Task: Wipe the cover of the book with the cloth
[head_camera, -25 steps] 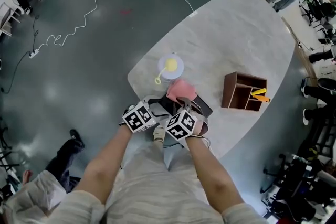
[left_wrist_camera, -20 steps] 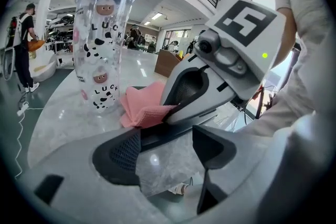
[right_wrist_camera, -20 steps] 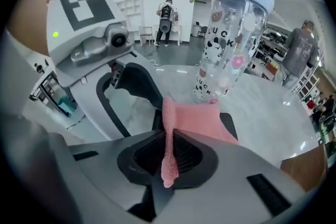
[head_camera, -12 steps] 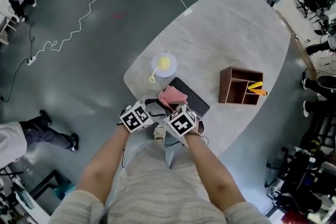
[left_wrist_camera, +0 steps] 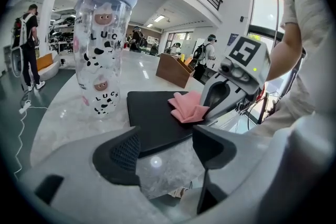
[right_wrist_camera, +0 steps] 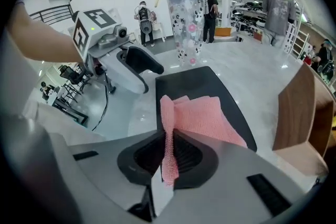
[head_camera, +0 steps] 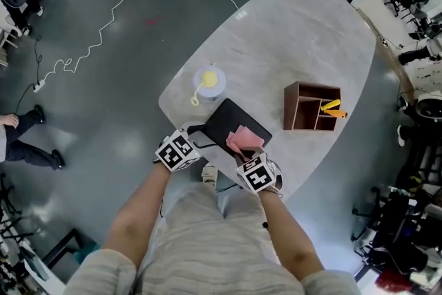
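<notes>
Right claw (right_wrist_camera: 167,153) pinches cloth (right_wrist_camera: 207,118); left claw (left_wrist_camera: 165,147) gapes empty.

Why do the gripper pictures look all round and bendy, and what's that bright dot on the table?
Both gripper views: a wide-angle lens curves straight lines and darkens corners. Left gripper view: the dot is light glaring off the glossy table.

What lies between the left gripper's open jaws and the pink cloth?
In the left gripper view, ahead of the left gripper comes a strip of bare table, then the book, its black cover bare up to the cloth.
</notes>
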`<state>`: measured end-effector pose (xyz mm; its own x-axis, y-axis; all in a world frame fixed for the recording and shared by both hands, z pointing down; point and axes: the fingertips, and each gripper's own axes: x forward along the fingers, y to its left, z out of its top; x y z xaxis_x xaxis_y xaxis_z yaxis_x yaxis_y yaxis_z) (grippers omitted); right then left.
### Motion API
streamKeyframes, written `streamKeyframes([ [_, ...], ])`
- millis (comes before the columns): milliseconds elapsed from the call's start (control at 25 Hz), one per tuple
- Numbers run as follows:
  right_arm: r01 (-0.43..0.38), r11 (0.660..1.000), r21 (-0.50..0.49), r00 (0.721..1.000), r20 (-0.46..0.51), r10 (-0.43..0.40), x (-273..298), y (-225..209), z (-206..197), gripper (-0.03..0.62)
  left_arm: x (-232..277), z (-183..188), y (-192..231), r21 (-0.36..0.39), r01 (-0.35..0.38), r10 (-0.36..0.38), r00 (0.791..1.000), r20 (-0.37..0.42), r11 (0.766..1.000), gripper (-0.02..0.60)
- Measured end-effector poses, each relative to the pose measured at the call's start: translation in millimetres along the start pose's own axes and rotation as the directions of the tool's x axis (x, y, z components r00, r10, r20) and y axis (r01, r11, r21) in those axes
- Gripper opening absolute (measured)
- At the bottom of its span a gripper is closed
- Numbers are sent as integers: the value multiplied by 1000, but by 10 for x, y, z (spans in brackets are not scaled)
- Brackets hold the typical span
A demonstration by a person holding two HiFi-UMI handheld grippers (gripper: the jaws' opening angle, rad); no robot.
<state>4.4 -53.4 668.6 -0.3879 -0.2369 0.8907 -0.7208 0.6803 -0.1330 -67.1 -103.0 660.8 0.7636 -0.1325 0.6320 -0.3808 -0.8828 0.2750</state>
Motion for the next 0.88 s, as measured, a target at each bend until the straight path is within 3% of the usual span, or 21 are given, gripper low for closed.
streamKeyframes([
  [200,31,996,79,1000,-5,-31,-161,-68,-370,31,35,36,11,9,8,-8,1000,-13,1000,304],
  [320,86,974,211,996,-1,-88,-332,-189,-540,31,61,26,30,-5,8,-8,1000,-26,1000,304],
  [400,129,916,379,985,61,-164,-509,-362,-534,31,72,40,39,-8,9,-9,1000,-25,1000,304],
  [480,163,812,560,948,138,-286,-718,-610,-456,31,77,65,50,-3,7,-7,1000,-22,1000,304],
  [560,196,726,659,905,163,-393,-810,-830,-388,31,84,80,59,-2,5,-5,1000,-21,1000,304],
  [600,219,710,669,893,156,-423,-785,-898,-361,31,91,83,60,-4,5,-5,1000,-22,1000,305],
  [680,263,708,655,888,123,-443,-641,-964,-311,31,105,85,53,-7,9,-9,1000,-24,1000,307],
  [880,263,696,668,915,58,-400,-242,-949,-238,31,139,77,27,-13,21,-21,999,-28,1000,308],
])
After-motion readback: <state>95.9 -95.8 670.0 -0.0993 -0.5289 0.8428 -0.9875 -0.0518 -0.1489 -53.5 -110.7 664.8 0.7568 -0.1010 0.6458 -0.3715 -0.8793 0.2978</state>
